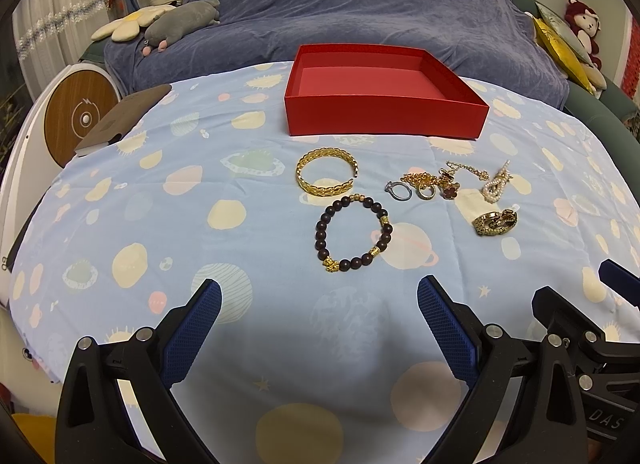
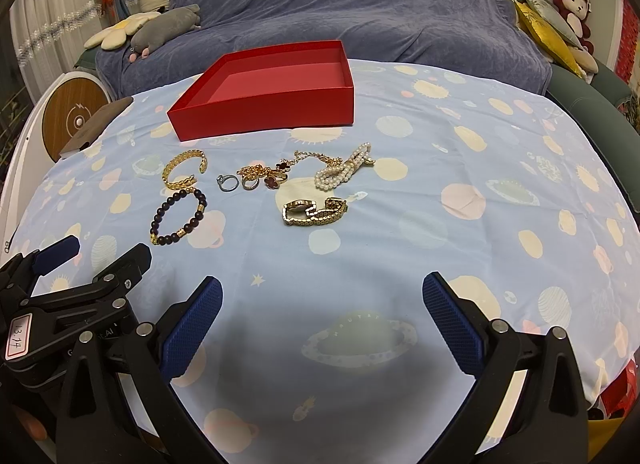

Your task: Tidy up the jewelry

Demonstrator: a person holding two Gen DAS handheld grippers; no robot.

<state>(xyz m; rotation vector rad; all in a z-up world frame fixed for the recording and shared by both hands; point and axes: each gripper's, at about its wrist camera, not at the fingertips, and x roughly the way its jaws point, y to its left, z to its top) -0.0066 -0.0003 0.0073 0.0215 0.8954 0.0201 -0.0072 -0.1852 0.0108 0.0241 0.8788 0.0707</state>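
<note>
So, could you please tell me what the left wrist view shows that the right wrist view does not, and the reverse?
Only the left wrist view shows the open left tool from behind, with the right tool at its right edge. Only the right wrist view shows the open right tool from behind, the handwritten label on the left tool, and a red item below the table edge. Both show the empty red cardboard box, gold leaf-pattern bangle, dark wooden bead bracelet, silver ring, white pearl strand and gold-link watch.

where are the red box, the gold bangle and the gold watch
red box (image 1: 384, 113), left wrist view, front wall
gold bangle (image 1: 316, 186), left wrist view, near side of the band
gold watch (image 2: 320, 216), right wrist view, link strap
</note>
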